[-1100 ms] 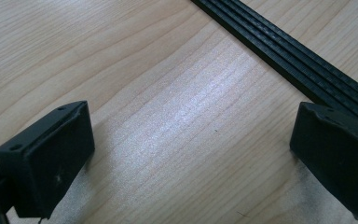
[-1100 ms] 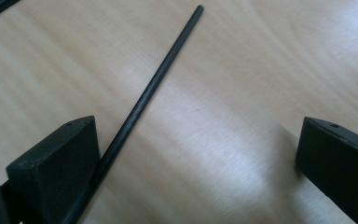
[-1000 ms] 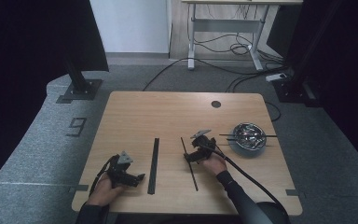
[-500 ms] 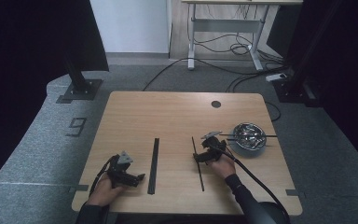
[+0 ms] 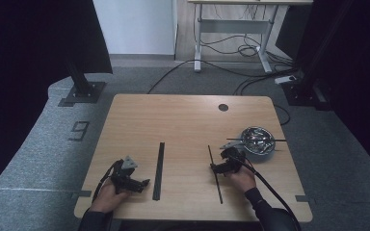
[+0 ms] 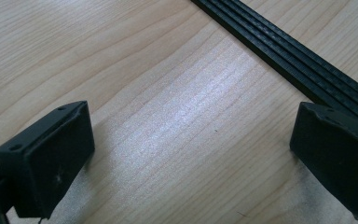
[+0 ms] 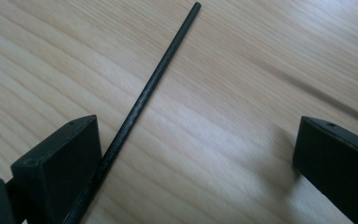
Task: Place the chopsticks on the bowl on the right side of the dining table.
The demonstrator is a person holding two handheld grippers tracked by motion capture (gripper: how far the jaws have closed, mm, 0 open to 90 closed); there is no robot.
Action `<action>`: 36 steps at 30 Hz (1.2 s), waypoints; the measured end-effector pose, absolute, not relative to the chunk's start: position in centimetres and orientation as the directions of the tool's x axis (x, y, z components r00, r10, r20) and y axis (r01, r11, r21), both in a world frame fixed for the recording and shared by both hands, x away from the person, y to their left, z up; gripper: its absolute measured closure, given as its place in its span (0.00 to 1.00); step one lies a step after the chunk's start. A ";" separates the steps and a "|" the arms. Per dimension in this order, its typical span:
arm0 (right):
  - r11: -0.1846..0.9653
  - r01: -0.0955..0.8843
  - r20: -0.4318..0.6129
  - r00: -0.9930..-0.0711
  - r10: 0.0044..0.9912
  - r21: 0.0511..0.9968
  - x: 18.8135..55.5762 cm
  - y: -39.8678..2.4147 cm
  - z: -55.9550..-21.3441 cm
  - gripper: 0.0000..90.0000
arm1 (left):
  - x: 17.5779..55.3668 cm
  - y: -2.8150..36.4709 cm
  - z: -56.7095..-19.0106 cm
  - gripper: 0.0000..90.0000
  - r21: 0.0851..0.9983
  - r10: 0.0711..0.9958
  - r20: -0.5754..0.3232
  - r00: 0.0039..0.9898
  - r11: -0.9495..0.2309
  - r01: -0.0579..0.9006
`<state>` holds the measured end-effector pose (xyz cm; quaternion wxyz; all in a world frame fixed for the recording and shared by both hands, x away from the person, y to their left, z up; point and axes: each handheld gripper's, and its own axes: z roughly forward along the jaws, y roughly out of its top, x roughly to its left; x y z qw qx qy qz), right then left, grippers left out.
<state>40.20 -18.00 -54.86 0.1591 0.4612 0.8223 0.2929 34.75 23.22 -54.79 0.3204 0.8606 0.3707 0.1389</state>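
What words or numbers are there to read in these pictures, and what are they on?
"9": a big dark numeral on the grey floor mat, left of the wooden table in the high view.
The flat black strip has fine marks along it in the left gripper view, too small to read.
The thin black rod, the metal bowl and both grippers carry no readable text.

A "9" (image 5: pixel 79 130) is marked on the grey floor (image 5: pixel 38 159) left of the table.
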 end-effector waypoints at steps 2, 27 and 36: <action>0.402 0.667 0.006 -0.520 0.854 0.627 39.9 -18.5 -54.8 0.01 | 34.8 23.2 -54.8 0.00 0.654 0.727 0.002 0.687 -0.520 0.549; 0.522 0.708 0.009 -0.598 0.801 0.476 37.9 -20.8 -52.8 0.38 | 34.8 23.2 -54.8 0.00 0.655 0.727 0.001 0.686 -0.519 0.549; 0.584 0.698 0.012 -0.646 0.763 0.414 38.1 -20.9 -52.1 0.71 | 34.8 23.2 -54.8 0.00 0.655 0.727 0.001 0.686 -0.519 0.549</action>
